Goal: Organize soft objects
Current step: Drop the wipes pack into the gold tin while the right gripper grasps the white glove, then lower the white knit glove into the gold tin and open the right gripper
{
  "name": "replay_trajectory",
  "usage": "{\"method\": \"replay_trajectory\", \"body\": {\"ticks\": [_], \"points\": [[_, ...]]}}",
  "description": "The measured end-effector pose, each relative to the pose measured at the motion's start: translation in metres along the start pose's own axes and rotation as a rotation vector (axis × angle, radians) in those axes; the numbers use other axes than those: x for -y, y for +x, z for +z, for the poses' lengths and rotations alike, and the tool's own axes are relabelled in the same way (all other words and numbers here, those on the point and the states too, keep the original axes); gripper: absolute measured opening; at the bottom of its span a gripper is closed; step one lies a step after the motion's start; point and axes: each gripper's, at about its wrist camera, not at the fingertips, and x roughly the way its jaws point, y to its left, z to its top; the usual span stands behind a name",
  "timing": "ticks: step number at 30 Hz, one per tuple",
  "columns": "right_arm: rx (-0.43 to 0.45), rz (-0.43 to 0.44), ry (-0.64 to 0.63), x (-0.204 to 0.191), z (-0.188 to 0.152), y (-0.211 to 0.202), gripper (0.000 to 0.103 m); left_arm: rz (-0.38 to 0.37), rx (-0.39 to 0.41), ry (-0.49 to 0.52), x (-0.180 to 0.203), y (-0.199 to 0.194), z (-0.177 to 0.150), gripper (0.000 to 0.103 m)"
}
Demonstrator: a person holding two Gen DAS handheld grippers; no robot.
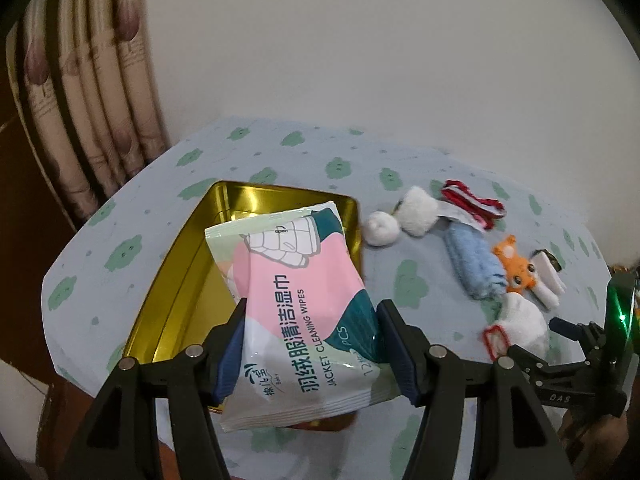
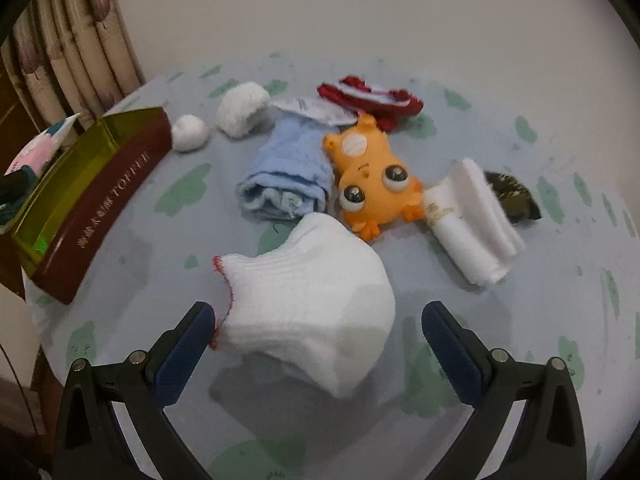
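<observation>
My left gripper (image 1: 310,334) is shut on a pink and white wipes pack (image 1: 296,300) and holds it tilted over the gold tin box (image 1: 176,280). My right gripper (image 2: 318,330) is open, its fingers on either side of a white sock with red trim (image 2: 312,304) lying on the table. Beyond it lie a blue rolled cloth (image 2: 288,172), an orange big-eyed toy (image 2: 372,180), a folded white cloth (image 2: 472,224), a red and white sock (image 2: 372,96), a fluffy white cuff (image 2: 244,108) and a white ball (image 2: 190,133).
The table has a pale blue cloth with green cloud prints (image 2: 500,340). The tin's brown side (image 2: 104,208) stands at the left in the right wrist view. A curtain (image 1: 80,92) hangs at the back left. A dark wrapper (image 2: 512,196) lies behind the folded cloth.
</observation>
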Motion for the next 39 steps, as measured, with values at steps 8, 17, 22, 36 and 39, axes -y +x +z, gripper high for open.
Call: {"method": "replay_trajectory", "body": {"ticks": [8,17,22,36,39], "points": [[-0.067,0.047,0.008,-0.001,0.001,0.015,0.055,0.093,-0.059,0.005,-0.017,0.029,0.000,0.067],[-0.049,0.121,0.035,-0.002,0.002,0.005,0.030,0.068,0.000,-0.041,-0.029,0.012,0.004,0.067],[0.006,0.185,0.025,-0.017,0.013,-0.026,0.030,0.085,0.050,-0.148,-0.044,-0.022,-0.004,0.067],[-0.037,0.501,-0.173,-0.201,0.134,-0.003,0.031,0.312,0.103,-0.149,-0.070,-0.056,-0.049,0.067],[-0.088,0.497,-0.174,-0.227,0.147,0.025,0.031,0.317,0.122,-0.190,-0.080,-0.058,-0.052,0.067]]}}
